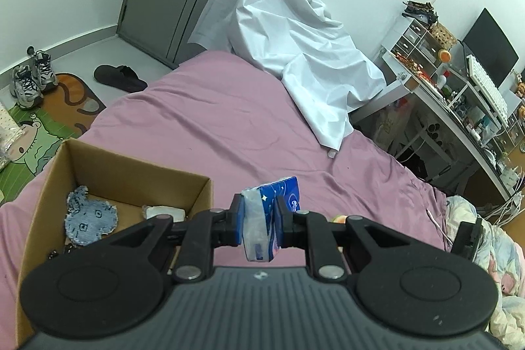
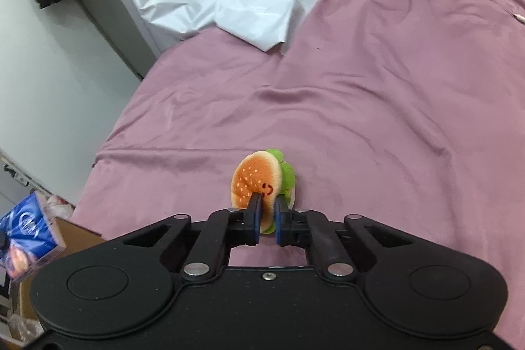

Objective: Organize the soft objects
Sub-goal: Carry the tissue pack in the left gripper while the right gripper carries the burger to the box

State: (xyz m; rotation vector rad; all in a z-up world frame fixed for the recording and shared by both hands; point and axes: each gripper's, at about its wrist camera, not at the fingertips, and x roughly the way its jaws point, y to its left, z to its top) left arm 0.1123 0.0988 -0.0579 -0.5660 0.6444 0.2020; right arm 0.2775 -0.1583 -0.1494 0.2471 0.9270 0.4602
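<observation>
My left gripper (image 1: 259, 218) is shut on a blue tissue pack (image 1: 272, 215) and holds it above the pink bed, just right of an open cardboard box (image 1: 197, 195). The box holds a blue denim plush (image 1: 90, 215) and a white soft item (image 1: 164, 212). My right gripper (image 2: 267, 218) is shut on a plush hamburger (image 2: 259, 179) with green lettuce edges, held on its side at the bed surface. The tissue pack also shows at the left edge of the right wrist view (image 2: 29, 235), above the box corner (image 2: 78, 232).
A white sheet (image 1: 295, 31) drapes over something at the bed's far side. A cluttered desk (image 1: 459, 94) with a monitor stands right. Shoes (image 1: 29, 77), a slipper (image 1: 118, 77) and a cartoon mat (image 1: 36, 133) lie on the floor left. A patterned quilt (image 1: 485, 245) is bunched at right.
</observation>
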